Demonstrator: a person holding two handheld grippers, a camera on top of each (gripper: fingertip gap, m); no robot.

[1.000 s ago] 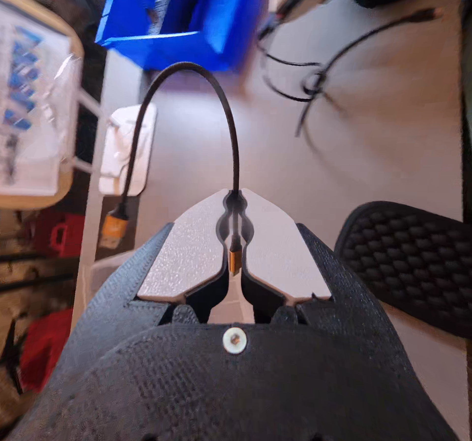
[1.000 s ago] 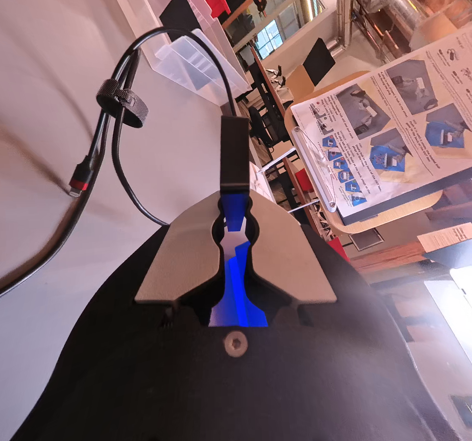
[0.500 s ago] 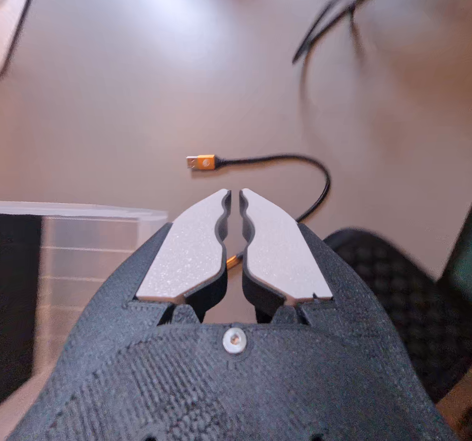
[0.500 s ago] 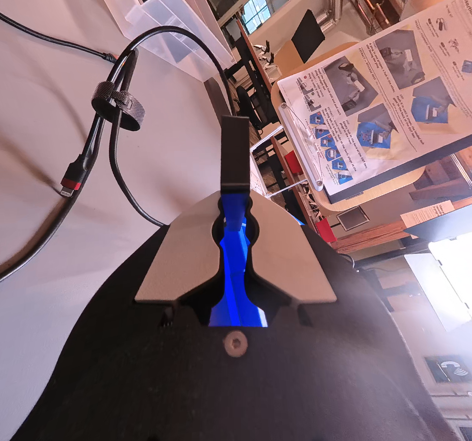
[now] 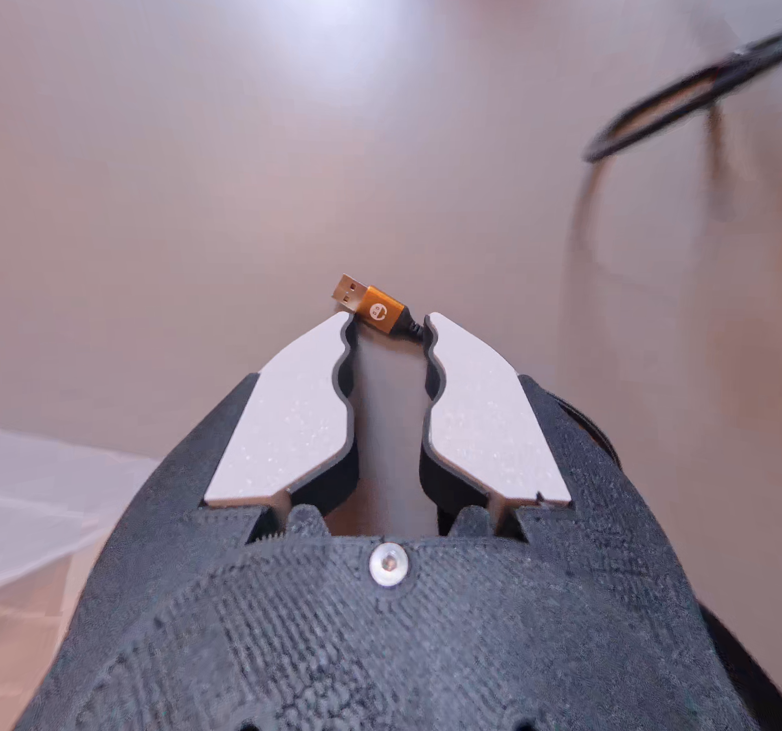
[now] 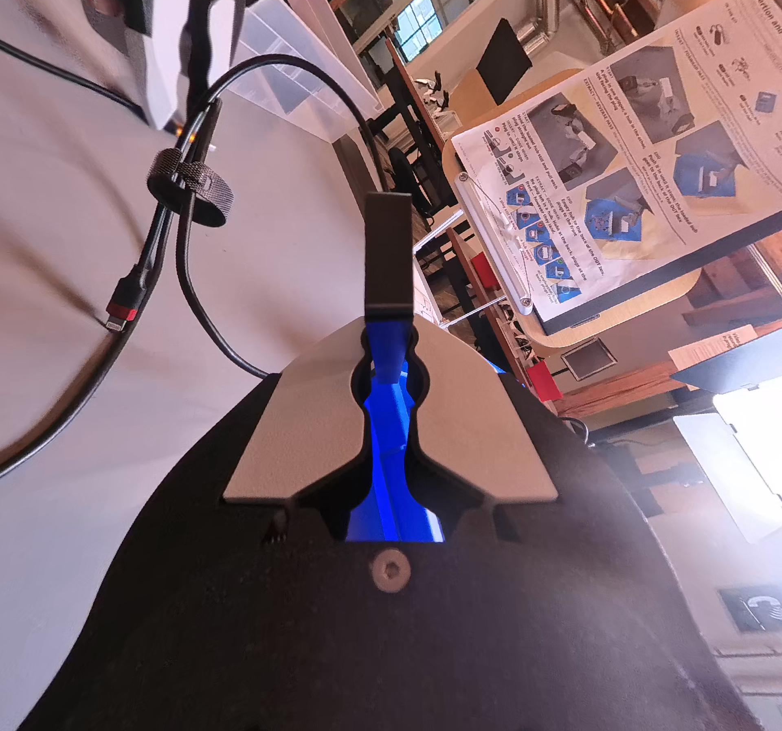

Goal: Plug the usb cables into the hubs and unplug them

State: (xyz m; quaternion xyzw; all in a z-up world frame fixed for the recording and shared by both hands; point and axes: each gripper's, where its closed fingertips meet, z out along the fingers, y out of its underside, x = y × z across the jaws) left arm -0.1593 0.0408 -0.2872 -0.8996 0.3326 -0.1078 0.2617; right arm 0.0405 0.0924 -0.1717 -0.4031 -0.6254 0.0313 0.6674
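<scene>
In the left wrist view my left gripper is open and empty, low over the pale table. An orange USB-A plug on a black braided cable lies just past the fingertips, its metal end pointing up-left. The rest of its cable is hidden under the right finger. In the right wrist view my right gripper is shut on a black hub that sticks out beyond the fingertips. The hub's thin black cable loops up and left, then down to the table.
A bundle of black cables with a velcro strap and a red-and-black connector lies left of the hub, blurred in the left view. Also here: clear plastic bins, a blue bin and an instruction board. One gripper's finger ends stand about 25 cm off the other's.
My left gripper has let go of the orange cable's small end, opened wider and come down to the orange USB-A plug on the table. My right gripper still holds the hub.
</scene>
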